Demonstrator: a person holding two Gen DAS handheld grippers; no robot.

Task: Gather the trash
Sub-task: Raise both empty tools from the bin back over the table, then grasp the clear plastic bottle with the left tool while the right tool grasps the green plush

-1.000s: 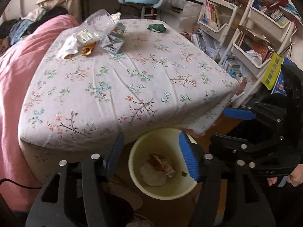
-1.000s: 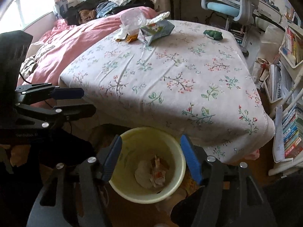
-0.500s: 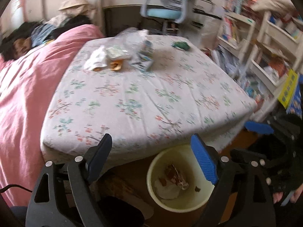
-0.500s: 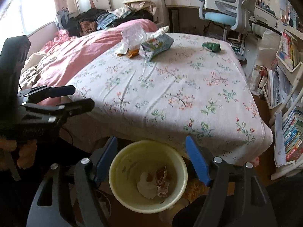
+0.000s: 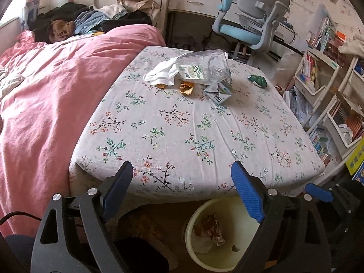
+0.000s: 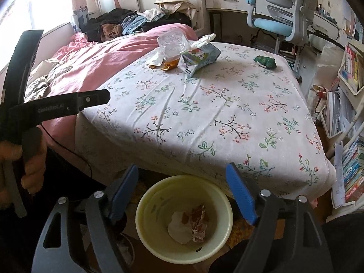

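A pale yellow bin (image 5: 236, 250) (image 6: 159, 238) stands on the floor at the table's near edge, with crumpled wrappers and tissue inside. On the floral tablecloth's far side lie a clear plastic bottle (image 5: 204, 67) (image 6: 171, 43), a white tissue (image 5: 160, 75), orange peel (image 5: 186, 88) (image 6: 169, 66), a milk carton (image 5: 219, 91) (image 6: 201, 58) and a green wrapper (image 5: 258, 80) (image 6: 266, 61). My left gripper (image 5: 182, 191) is open and empty above the table's near edge. My right gripper (image 6: 182, 191) is open and empty above the bin.
A pink duvet (image 5: 45, 95) covers the bed to the left of the table (image 5: 182, 136). A blue-grey desk chair (image 5: 250, 29) stands behind the table. White shelves with books (image 5: 329, 95) line the right side. The left gripper's body (image 6: 45, 111) crosses the right wrist view.
Both grippers have risen and tilted up from the bin toward the table. The left gripper has opened wider and shifted left. The trash on the table has not moved.
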